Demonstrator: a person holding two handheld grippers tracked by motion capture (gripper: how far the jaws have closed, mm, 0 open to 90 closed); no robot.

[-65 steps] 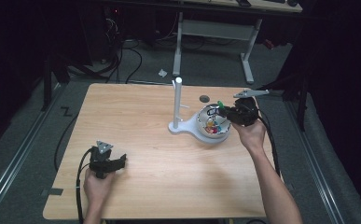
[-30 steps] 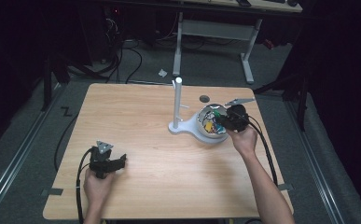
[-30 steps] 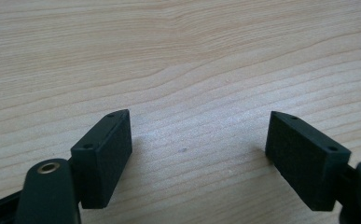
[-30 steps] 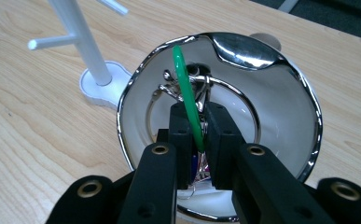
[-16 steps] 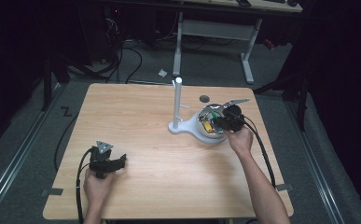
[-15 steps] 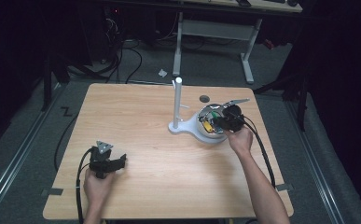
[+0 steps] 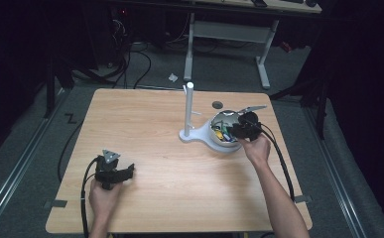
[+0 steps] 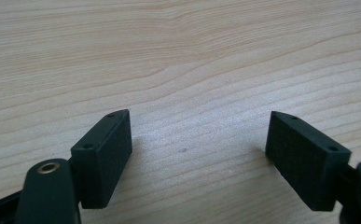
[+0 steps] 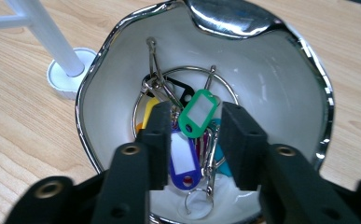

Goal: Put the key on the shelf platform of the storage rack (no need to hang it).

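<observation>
Right gripper view: the right tool [image 9: 194, 140] points down into the bowl [image 9: 288, 93]; its jaws have just been opening and stand partly spread, with key tags between them but no pad pressing on any.
Key tags: a bunch on wire rings lies at the bottom of the bowl; the green tag [image 9: 197, 113] is on top, between the jaw tips, and the blue tag [image 9: 183, 158] is just below it, beside the left pad.
Bowl: white inside with a wavy chrome rim; it sits on the worktop [image 9: 19, 126] just beside the round base of the white stand [image 9: 45, 30].
High view: the right tool [image 7: 243, 130] hangs over the bowl [image 7: 218, 121] at the right side of the worktop [image 7: 145, 119]; the white stand [image 7: 189, 106] rises upright just left of the bowl.
Left tool: it rests at the near left of the worktop in the person's left hand [image 7: 104, 196], well apart from the bowl.
Left gripper view: the left tool [image 8: 199, 144] has its jaws spread wide over bare wood, nothing between them.
</observation>
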